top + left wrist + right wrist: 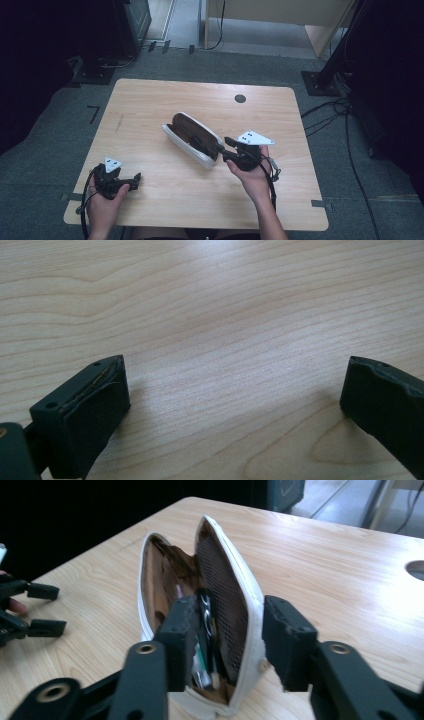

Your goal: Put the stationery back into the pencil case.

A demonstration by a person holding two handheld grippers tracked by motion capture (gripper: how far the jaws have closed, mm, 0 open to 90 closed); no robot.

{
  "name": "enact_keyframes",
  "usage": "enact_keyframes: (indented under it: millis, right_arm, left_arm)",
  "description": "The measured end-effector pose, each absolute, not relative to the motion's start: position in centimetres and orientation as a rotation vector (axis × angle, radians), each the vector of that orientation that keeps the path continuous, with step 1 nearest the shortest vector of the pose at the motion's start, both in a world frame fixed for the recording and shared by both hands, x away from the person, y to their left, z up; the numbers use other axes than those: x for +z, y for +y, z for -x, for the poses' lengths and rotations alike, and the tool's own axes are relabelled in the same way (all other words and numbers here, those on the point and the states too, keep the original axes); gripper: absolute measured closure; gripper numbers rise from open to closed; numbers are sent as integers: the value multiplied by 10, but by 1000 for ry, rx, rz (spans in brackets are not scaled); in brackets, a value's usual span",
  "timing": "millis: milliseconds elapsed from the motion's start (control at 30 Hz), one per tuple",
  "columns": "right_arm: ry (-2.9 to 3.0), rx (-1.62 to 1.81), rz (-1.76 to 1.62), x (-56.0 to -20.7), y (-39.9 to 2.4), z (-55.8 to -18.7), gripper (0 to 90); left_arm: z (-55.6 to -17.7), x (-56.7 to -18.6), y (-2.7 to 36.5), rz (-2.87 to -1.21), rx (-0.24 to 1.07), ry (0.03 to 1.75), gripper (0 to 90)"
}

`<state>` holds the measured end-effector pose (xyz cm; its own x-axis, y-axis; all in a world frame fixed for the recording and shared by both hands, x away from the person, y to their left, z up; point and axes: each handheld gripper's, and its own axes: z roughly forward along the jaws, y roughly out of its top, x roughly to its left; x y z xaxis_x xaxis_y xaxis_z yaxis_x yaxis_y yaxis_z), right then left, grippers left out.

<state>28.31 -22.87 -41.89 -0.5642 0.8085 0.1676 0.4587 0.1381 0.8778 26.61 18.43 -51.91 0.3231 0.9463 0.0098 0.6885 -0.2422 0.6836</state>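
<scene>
A white pencil case [192, 137] lies open across the middle of the wooden table [150, 100], its brown lining facing up. In the right gripper view the pencil case [225, 590] gapes toward me, with pens [205, 630] tucked inside. My right gripper [223, 145] is at the case's near end. Its jaws have closed on the mesh-lined side wall, one jaw inside the case and one outside; the right gripper [231, 625] is shut on that wall. My left gripper [136, 180] rests low at the table's front left, and the left gripper [235, 390] is open over bare wood.
A round cable hole [240, 98] sits near the table's far edge. Cables [325, 115] trail over the floor to the right. Dark stands [100, 65] flank the table's far corners. The other hand's gripper [42, 607] appears at the left of the right gripper view.
</scene>
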Motion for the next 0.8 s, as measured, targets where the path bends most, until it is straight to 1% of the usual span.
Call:
enact_keyframes:
  millis: [100, 200, 233, 267, 300, 333, 400, 800]
  right_arm:
    - [2059, 1382, -1236, -417, -233, -279, 470]
    - [2033, 1368, -1270, -416, -240, -276, 354]
    - [2029, 1363, -1284, -416, -241, -276, 291]
    - [2031, 1350, -1295, -416, -244, -275, 193]
    - [2035, 1330, -1298, -417, -246, -274, 121]
    - [2032, 1302, -1311, -418, -248, -273, 97]
    - [2023, 1272, -1334, -419, -251, -271, 0]
    - [1961, 1172, -1430, -438, -279, -255, 0]
  left_arm:
    - [-266, -519, 184, -2011, 579, 1436, 0]
    - [-266, -519, 184, -2015, 578, 1435, 0]
    - [-266, -519, 184, -2015, 579, 1435, 0]
    - [-266, -519, 184, -2015, 579, 1435, 0]
    - [-266, -519, 184, -2016, 578, 1434, 0]
    - [-266, -519, 184, -2016, 579, 1434, 0]
    - [-266, -519, 184, -2016, 578, 1434, 0]
    - [-266, -519, 184, -2016, 578, 1435, 0]
